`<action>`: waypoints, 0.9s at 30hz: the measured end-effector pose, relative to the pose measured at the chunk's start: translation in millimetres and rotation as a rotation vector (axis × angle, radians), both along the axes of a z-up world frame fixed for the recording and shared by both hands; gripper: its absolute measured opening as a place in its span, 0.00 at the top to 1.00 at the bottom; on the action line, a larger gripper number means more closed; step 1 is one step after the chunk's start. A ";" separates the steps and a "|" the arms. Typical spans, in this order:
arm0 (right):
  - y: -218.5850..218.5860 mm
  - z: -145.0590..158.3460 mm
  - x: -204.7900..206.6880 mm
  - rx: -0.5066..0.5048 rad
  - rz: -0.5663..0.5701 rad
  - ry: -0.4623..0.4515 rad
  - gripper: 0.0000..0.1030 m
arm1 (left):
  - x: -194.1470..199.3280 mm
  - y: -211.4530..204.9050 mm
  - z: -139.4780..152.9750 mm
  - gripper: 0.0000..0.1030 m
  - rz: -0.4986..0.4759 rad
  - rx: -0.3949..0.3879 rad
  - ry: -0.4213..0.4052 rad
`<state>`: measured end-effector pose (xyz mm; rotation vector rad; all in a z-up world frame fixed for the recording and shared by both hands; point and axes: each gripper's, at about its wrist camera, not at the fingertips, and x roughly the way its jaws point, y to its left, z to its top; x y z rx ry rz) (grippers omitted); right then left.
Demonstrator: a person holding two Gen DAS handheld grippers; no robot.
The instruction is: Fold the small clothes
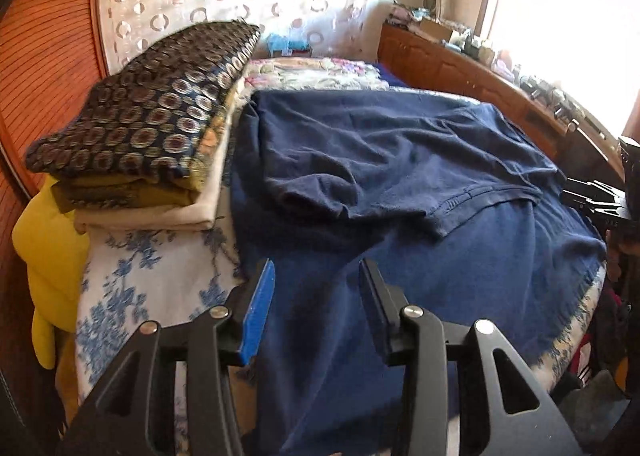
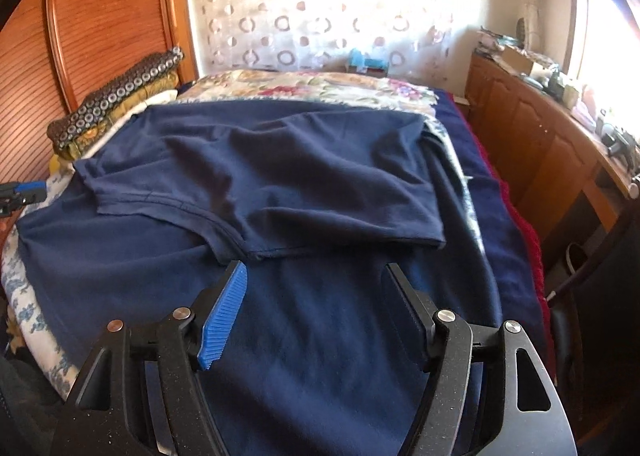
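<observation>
A dark navy garment (image 1: pixel 384 151) lies rumpled and partly folded on a blue blanket (image 1: pixel 460 276) on the bed; it also shows in the right wrist view (image 2: pixel 288 171). My left gripper (image 1: pixel 316 276) is open and empty, hovering above the blanket short of the garment's near edge. My right gripper (image 2: pixel 316 276) is open and empty, just short of the garment's near hem. The right gripper (image 1: pixel 600 199) shows at the right edge of the left wrist view. The left gripper (image 2: pixel 24 191) shows at the left edge of the right wrist view.
A stack of folded fabrics (image 1: pixel 152 127) with a circle-patterned top piece sits at the bed's left, beside a wooden wardrobe (image 1: pixel 40 55). A yellow cushion (image 1: pixel 48 256) hangs at the left. A cluttered wooden cabinet (image 2: pixel 560 143) runs along the right under a bright window.
</observation>
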<state>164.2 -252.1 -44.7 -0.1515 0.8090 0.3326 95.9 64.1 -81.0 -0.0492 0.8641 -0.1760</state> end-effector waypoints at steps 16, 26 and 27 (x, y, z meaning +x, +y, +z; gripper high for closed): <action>1.8 -26.7 7.1 -0.033 -0.032 0.043 0.30 | 12.5 -12.2 -28.6 0.52 0.003 0.088 -0.029; -8.1 -16.2 12.2 0.001 -0.101 0.007 0.31 | 14.2 -12.1 -29.2 0.52 0.004 0.089 -0.030; -12.1 -12.7 14.0 0.016 -0.114 -0.001 0.31 | 14.3 -12.5 -29.3 0.52 0.005 0.091 -0.031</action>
